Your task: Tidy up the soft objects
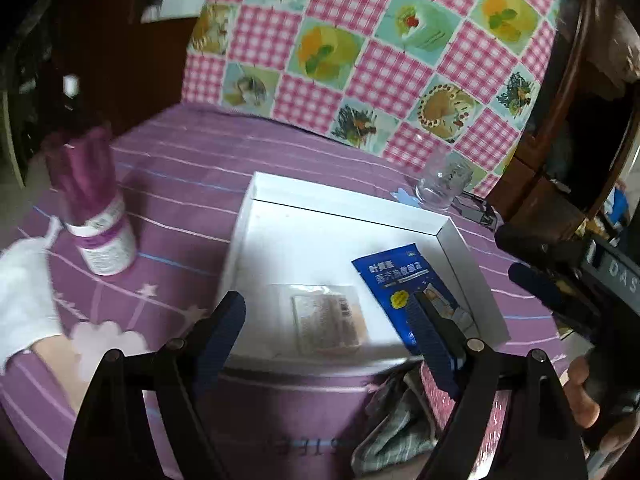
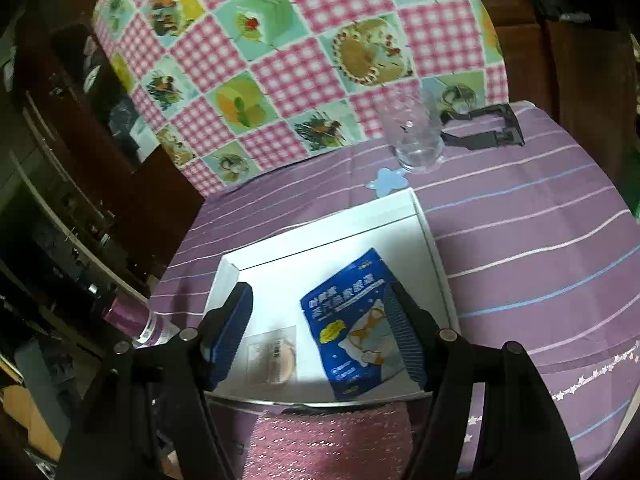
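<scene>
1. Your left gripper point(image 1: 326, 328) is spread wide, nothing btwn the fingers. It hangs over the near edge of the white tray point(image 1: 256, 216), pointing into it.
2. Your right gripper point(image 2: 320, 330) is also wide open & empty, over the tray's point(image 2: 430, 240) near side. In the left view it point(image 1: 532, 276) comes in from the right, your hand point(image 1: 582, 396) on its handle.
3. Blue sachet point(image 1: 394, 276) lies flat in the tray, right side, close to the right wall. In the right view the sachet point(image 2: 348, 328) sits just inside the right finger; can't tell if they touch.
4. Clear packet point(image 1: 326, 320) w/ a beige item inside lies flat in the tray, left of the blue sachet, a gap btwn them. Right view shows the packet point(image 2: 272, 354) near the left finger.
5. Pink knit cloth point(image 2: 328, 440) lies on the bench point(image 2: 540, 240) just in front of the tray, under your right gripper. Left view shows the same cloth point(image 1: 440, 396) w/ a grey cloth point(image 1: 394, 424) bunched beside it.
6. Purple-capped bottle point(image 1: 100, 228) stands tilted on the bench point(image 1: 180, 168), well left of the tray. A white glove point(image 1: 24, 300) lies near it, at the left edge.
7. Glass point(image 2: 414, 136) stands upright beyond the tray's far corner, a black clamp point(image 2: 484, 128) just behind it. Checked cloth point(image 2: 300, 60) covers whatever is at the back.
</scene>
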A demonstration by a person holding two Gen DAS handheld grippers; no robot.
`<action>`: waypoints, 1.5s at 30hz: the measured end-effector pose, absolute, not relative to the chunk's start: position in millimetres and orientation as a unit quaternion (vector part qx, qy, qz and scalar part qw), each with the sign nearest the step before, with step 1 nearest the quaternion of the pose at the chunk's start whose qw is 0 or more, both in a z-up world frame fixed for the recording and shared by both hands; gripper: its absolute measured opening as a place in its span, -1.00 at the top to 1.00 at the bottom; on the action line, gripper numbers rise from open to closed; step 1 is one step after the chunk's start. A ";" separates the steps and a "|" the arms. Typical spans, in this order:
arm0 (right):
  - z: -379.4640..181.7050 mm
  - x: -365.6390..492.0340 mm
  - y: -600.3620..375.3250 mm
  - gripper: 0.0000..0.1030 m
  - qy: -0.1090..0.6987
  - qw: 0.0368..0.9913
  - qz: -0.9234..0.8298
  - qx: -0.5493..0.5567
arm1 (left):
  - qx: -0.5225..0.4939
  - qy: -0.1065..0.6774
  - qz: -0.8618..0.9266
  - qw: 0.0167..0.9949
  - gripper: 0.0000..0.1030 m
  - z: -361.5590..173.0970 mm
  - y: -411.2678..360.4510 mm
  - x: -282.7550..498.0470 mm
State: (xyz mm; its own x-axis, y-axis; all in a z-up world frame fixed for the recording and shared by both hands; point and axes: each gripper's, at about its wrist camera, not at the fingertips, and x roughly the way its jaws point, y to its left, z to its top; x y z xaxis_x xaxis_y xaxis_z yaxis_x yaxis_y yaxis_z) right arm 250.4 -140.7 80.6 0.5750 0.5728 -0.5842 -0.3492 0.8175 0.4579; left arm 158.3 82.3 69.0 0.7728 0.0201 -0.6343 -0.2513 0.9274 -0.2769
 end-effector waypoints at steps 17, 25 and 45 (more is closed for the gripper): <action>92.1 160.7 -186.8 -0.34 0.335 0.893 0.290 0.077 | -0.152 0.316 0.138 0.926 -0.62 48.4 84.0 42.5; 79.9 133.0 -212.3 -0.34 0.315 0.902 0.286 0.077 | -0.105 0.309 0.156 0.932 -0.62 91.5 73.4 23.1; 70.2 114.5 -204.3 -0.34 0.271 0.942 0.194 -0.037 | -0.143 0.293 0.100 0.940 -0.67 71.9 48.4 83.8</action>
State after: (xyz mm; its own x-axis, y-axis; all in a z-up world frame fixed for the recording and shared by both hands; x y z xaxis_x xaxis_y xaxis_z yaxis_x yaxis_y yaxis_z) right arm 114.5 -204.3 70.2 0.7779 0.3461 -0.5245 -0.3858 0.9219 0.0362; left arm 83.8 48.4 71.9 0.8080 0.1040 -0.5799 -0.2714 0.9394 -0.2097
